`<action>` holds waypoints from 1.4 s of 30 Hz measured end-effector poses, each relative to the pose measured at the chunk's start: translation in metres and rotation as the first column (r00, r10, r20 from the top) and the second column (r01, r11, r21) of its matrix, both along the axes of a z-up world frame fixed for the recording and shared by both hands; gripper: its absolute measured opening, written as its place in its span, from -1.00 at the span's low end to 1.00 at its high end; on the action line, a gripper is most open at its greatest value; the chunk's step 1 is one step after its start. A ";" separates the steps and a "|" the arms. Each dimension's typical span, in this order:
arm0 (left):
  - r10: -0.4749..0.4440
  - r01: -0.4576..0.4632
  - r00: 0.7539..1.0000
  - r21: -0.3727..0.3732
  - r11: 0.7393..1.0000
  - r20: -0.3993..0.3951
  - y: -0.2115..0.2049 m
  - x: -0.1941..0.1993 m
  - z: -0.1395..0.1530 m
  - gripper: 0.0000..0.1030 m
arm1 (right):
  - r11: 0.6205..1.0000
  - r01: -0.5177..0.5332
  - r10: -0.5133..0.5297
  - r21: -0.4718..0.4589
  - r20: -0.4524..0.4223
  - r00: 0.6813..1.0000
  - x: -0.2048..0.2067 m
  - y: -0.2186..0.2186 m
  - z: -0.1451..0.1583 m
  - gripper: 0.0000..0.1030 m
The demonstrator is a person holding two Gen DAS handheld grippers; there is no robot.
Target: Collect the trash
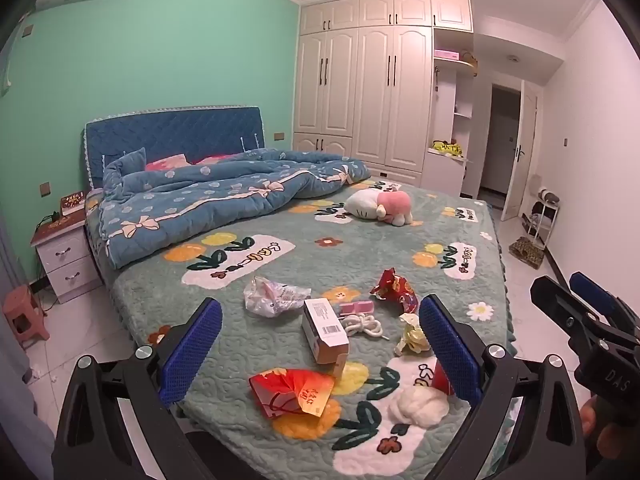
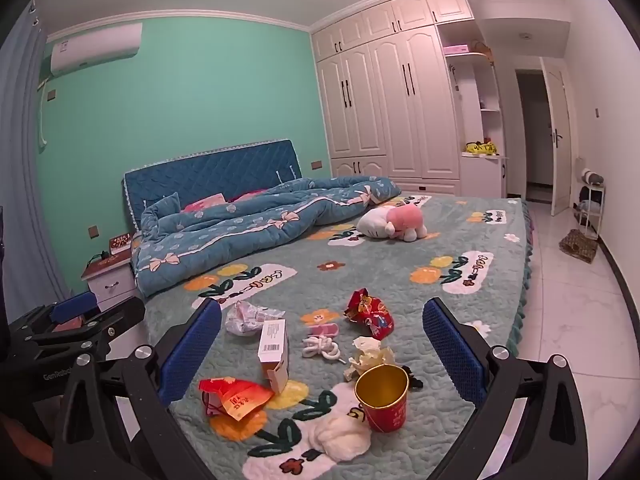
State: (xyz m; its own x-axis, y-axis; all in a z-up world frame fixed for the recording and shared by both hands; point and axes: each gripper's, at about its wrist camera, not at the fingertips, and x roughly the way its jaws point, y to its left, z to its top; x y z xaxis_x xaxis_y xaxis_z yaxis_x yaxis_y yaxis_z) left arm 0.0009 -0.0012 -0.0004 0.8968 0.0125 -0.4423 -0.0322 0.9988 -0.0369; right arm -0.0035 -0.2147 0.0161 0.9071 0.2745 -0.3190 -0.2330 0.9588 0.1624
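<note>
Several bits of trash lie on the bed [image 2: 460,380], none picked up yet. Both grippers, left gripper [image 1: 320,352] and right gripper [image 2: 322,350], hover with fingers wide and empty. Nearest the red cup [image 2: 382,398] sits a white wad [image 2: 340,436]; left of the cup a red envelope [image 2: 232,396]; behind the cup a barcoded box [image 2: 274,354], cord [image 2: 320,346], snack wrapper [image 2: 370,312]. Judging next: lower over one piece and close. "DAS" shows on the right gripper.

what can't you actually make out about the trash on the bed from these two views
- Red paper cup: in the left wrist view the left gripper's right finger hides all but a red sliver.
- Small box: label print too small to read in either view.
- Red packet: whether anything is inside cannot be told.
- No bin or bag shows in either view.
</note>
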 end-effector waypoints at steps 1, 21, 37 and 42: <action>-0.002 0.002 1.000 0.001 1.000 -0.001 0.000 0.000 0.000 0.89 | 1.000 0.001 -0.001 0.005 -0.009 1.000 0.000 0.000 0.000 0.91; -0.004 0.005 1.000 -0.006 1.000 0.014 -0.003 0.000 -0.001 0.89 | 1.000 0.002 -0.002 0.000 0.000 1.000 -0.001 0.001 -0.001 0.91; -0.019 0.019 1.000 -0.003 1.000 0.011 -0.014 0.006 0.004 0.89 | 1.000 -0.006 0.006 -0.005 -0.002 1.000 0.000 0.003 0.003 0.91; -0.014 0.014 1.000 -0.007 1.000 0.009 -0.004 0.005 0.004 0.89 | 1.000 -0.007 0.007 -0.003 -0.001 1.000 -0.001 0.003 0.004 0.91</action>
State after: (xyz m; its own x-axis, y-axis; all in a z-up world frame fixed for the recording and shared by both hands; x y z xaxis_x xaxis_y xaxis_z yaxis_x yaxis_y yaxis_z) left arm 0.0056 -0.0047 0.0037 0.9009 -0.0033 -0.4340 -0.0175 0.9989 -0.0437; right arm -0.0042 -0.2118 0.0206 0.9050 0.2795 -0.3205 -0.2393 0.9577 0.1596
